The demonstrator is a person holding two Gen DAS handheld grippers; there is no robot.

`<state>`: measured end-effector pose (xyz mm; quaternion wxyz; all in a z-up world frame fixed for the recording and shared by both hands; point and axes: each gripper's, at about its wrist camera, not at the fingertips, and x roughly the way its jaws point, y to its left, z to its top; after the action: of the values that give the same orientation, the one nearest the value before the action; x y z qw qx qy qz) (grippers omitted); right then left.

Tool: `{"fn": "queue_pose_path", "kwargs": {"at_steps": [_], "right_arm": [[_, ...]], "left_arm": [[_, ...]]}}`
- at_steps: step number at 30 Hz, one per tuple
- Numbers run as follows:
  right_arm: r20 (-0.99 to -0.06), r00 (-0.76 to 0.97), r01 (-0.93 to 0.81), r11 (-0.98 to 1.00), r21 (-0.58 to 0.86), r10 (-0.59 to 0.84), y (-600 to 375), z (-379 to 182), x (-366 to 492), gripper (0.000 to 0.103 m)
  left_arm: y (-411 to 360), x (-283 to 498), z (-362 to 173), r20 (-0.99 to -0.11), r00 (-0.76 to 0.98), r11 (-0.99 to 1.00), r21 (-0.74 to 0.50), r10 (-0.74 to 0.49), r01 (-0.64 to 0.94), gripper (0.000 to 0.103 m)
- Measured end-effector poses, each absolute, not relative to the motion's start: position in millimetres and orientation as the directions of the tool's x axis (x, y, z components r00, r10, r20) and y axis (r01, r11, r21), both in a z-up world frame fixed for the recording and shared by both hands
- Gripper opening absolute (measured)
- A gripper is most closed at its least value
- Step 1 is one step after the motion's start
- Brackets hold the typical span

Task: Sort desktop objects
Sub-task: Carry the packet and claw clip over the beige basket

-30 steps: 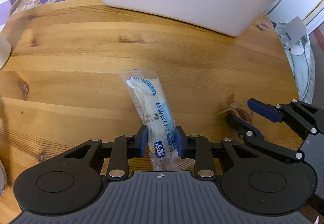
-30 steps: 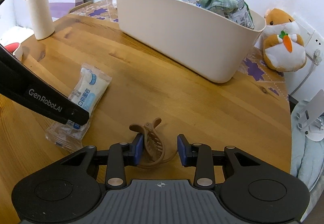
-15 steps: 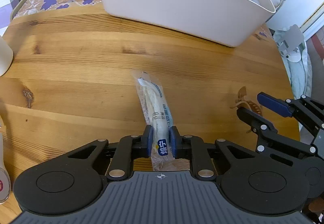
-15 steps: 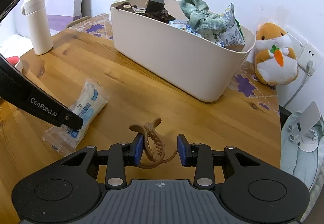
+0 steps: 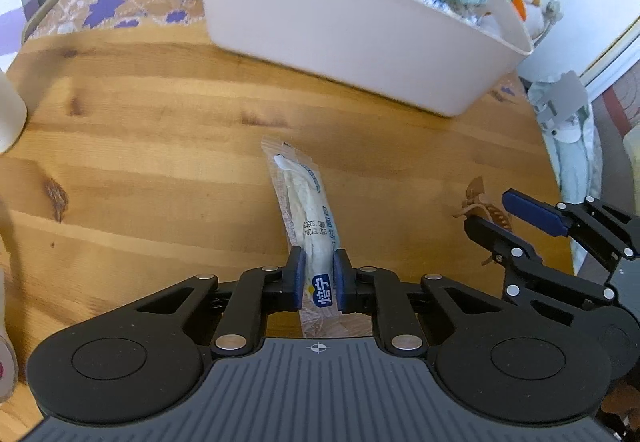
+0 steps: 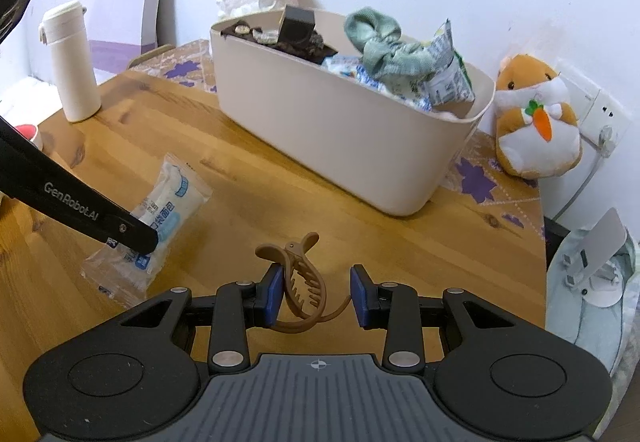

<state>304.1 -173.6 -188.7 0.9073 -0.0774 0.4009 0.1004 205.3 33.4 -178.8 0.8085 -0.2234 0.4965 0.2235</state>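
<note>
Bin [image 6: 340,130] at 12 o'clock is nearly full already; left gripper [image 5: 318,278] just clamped the bread packet [image 5: 308,218], right gripper [image 6: 318,296] grips the hair claw [image 6: 298,282], both still to drop.

Wooden table [image 6: 420,242] bears bin [image 6: 340,138], flask [image 6: 76,82], perhaps snack packet [image 6: 168,210].

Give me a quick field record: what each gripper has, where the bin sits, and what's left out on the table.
left gripper: jaws have just been closing, now shut on the bread packet
right gripper: holds the brown hair claw
bin: beige, beyond both grippers, already heaped with items
table: wooden; white bottle at far left
plush hamster: beside the bin
</note>
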Motion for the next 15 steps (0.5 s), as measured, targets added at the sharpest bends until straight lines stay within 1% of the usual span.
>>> {"fn": "queue_pose_path", "kwargs": {"at_steps": [15], "right_arm": [[-0.612,0.784,-0.195,0.978,-0.077,0.108,-196,-125,330,0.033]], "left_arm": [[53,222,-112,-0.815,0.537,0.847,-0.114,0.22,-0.519,0.014]]}}
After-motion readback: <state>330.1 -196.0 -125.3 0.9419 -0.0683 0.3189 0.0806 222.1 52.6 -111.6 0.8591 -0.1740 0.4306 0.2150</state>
